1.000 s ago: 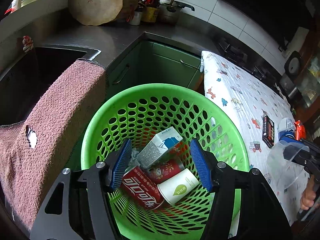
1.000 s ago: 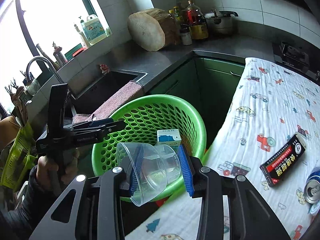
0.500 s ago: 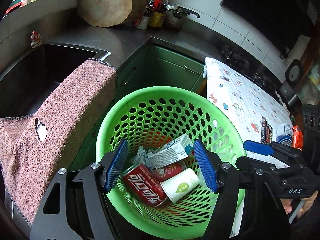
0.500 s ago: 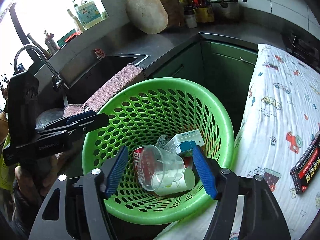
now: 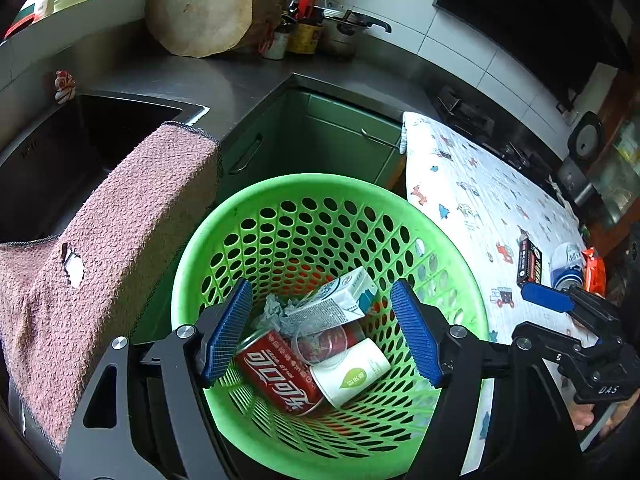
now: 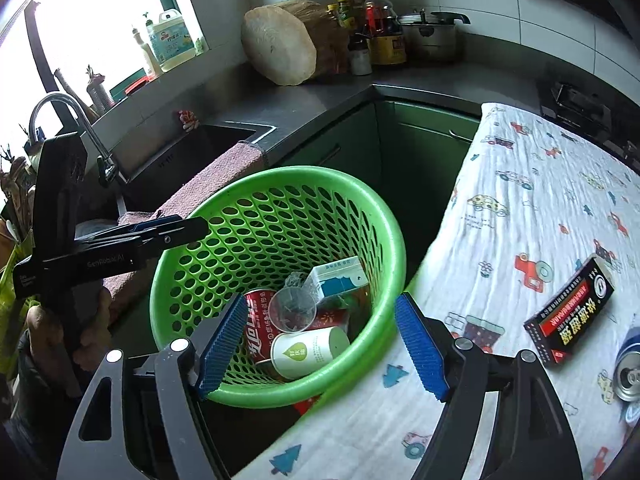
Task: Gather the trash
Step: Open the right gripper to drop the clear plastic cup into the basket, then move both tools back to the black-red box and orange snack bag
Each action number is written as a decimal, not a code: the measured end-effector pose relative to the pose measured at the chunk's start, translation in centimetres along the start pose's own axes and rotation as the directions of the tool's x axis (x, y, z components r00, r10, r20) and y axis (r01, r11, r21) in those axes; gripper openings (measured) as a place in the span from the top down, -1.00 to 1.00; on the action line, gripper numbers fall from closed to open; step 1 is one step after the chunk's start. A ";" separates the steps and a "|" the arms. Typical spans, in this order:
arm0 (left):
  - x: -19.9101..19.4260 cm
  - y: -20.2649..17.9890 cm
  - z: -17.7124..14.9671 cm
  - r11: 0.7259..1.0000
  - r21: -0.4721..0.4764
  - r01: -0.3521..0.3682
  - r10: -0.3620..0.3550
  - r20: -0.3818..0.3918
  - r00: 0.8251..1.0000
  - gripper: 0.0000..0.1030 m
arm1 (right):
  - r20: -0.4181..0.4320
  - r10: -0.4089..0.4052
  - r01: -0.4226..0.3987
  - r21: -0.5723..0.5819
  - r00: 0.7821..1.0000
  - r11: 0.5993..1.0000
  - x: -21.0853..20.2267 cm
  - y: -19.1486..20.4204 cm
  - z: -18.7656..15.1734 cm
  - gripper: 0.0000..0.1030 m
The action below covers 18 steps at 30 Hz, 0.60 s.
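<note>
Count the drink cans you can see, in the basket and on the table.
2: a red can lying in the green basket, and an opened can on the table's cloth. More may hide under the trash.

I'm looking at the table under its cartoon-print cloth [image 6: 520, 216]: a black box [image 6: 570, 311] lies flat on it, an opened can [image 6: 632, 376] just beside, an orange packet [image 5: 594, 271] near the edge.
</note>
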<state>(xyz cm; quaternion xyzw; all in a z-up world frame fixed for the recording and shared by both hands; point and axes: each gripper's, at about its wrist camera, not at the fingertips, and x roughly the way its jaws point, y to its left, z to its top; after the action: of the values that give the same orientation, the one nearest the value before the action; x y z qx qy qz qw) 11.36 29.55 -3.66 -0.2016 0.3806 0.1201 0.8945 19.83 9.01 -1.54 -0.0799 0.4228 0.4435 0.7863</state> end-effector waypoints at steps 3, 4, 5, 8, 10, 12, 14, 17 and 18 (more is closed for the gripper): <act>0.3 -1.2 0.1 1.000 0.020 0.006 -0.006 -0.004 1.000 -0.44 | 0.022 -0.034 0.034 0.025 0.999 0.999 -2.2 -2.2 -0.8 -0.48; 0.4 -1.7 0.1 1.000 0.029 0.009 -0.009 -0.006 1.000 -0.44 | 0.031 -0.050 0.049 0.031 0.998 0.998 -3.0 -2.9 -1.1 -0.55; 0.5 -2.3 0.1 0.999 0.039 0.013 -0.013 -0.008 1.000 -0.44 | 0.041 -0.070 0.068 0.037 0.997 0.997 -3.8 -3.8 -1.4 -0.58; 0.8 -3.9 0.3 0.998 0.063 0.024 -0.024 -0.011 1.000 -0.45 | 0.068 -0.129 0.125 0.068 0.989 0.990 -6.7 -6.6 -2.2 -0.62; 1.0 -5.0 0.4 0.997 0.072 0.035 -0.034 -0.013 0.999 -0.47 | 0.083 -0.169 0.161 0.093 0.982 0.983 -8.7 -8.6 -2.7 -0.63; 1.4 -6.1 0.4 0.995 0.083 0.052 -0.051 -0.019 0.999 -0.48 | 0.096 -0.219 0.207 0.117 0.971 0.971 -10.6 -10.6 -3.1 -0.64; 1.8 -7.3 0.4 0.993 0.097 0.063 -0.060 -0.028 0.998 -0.49 | 0.109 -0.265 0.248 0.148 0.958 0.957 -12.6 -12.7 -3.6 -0.69; 2.4 -9.3 0.4 0.989 0.125 0.078 -0.073 -0.043 0.996 -0.51 | 0.125 -0.334 0.306 0.197 0.934 0.931 -15.5 -15.9 -4.5 -0.76; 2.7 -10.0 0.4 0.987 0.134 0.083 -0.078 -0.049 0.996 -0.51 | 0.127 -0.355 0.324 0.215 0.926 0.921 -16.3 -17.0 -4.8 -0.76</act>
<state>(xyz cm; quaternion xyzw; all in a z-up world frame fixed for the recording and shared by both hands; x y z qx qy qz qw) 17.16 21.03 -2.66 -0.1579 0.3987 0.0533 0.9018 25.96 -13.76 3.19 -0.0399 0.3770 0.2628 0.8873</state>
